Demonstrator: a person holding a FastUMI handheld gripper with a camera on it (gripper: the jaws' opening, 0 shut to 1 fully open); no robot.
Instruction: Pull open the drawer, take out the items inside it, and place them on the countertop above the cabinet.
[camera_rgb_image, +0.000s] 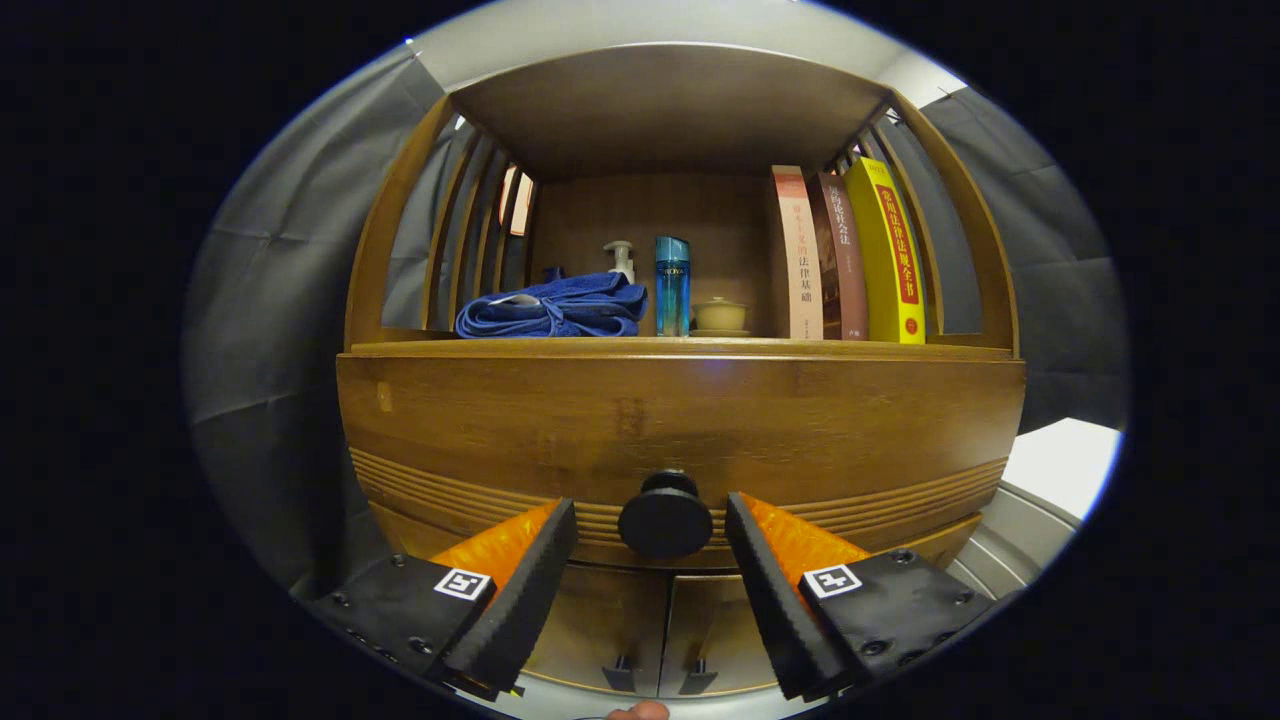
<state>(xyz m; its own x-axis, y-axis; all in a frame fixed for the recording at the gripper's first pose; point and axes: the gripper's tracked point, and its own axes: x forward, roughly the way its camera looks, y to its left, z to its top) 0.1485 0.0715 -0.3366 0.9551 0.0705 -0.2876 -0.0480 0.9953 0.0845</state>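
Grey cloth walls close off the booth behind a wooden cabinet (680, 410), whose countertop serves as the table (680, 347) under an upper shelf board. On that table are seen a folded blue towel (555, 308), a pump bottle (622, 260), a blue bottle (672, 285), a small lidded cup (718, 315) and three upright books (845, 255), set side by side along the back. Little bare room is left except along the front edge.

Below the table the drawer (680, 430) is shut, its front flush with the cabinet, so the items inside cannot be seen. Its round black knob (665, 518) stands out from the lower middle of the front, with two small cabinet doors (660, 630) beneath it.

The tool (652, 520) is held released, its two fingers (520, 590) spread wide, and the knob lies directly between them, touched by neither. The knob's stem points straight back toward the tool, in line with the pull. The next move is judged to call for a slight advance, a closing on the knob, then a straight draw backward. A slip off the rounded knob is the likely risk if the fingers close too near its rim.
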